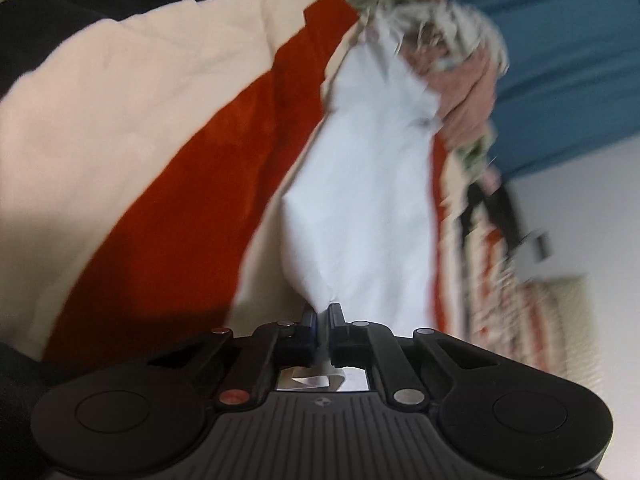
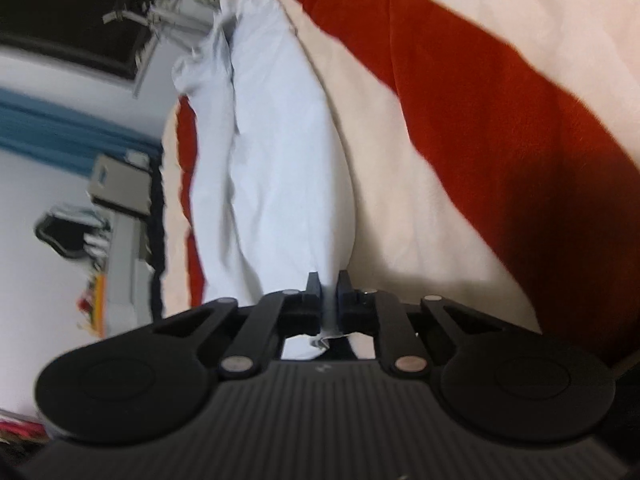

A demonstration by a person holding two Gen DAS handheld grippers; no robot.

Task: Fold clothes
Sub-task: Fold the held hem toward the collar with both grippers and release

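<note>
Soft, light white garment (image 1: 360, 184) hangs limp above a striped blanket (image 1: 120, 120), an edge pinched in each gripper's jaws: left gripper (image 1: 320, 312), right gripper (image 2: 329, 292).

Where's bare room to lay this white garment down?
Cream band left of the white garment, up to the orange stripe. Crowded at the garment's far end: patterned cloth pile. Both claws, left claw and right claw, grip it.

Black ribbed gripper (image 1: 322, 312), silver rivets, black fingers (image 2: 313, 286).
</note>
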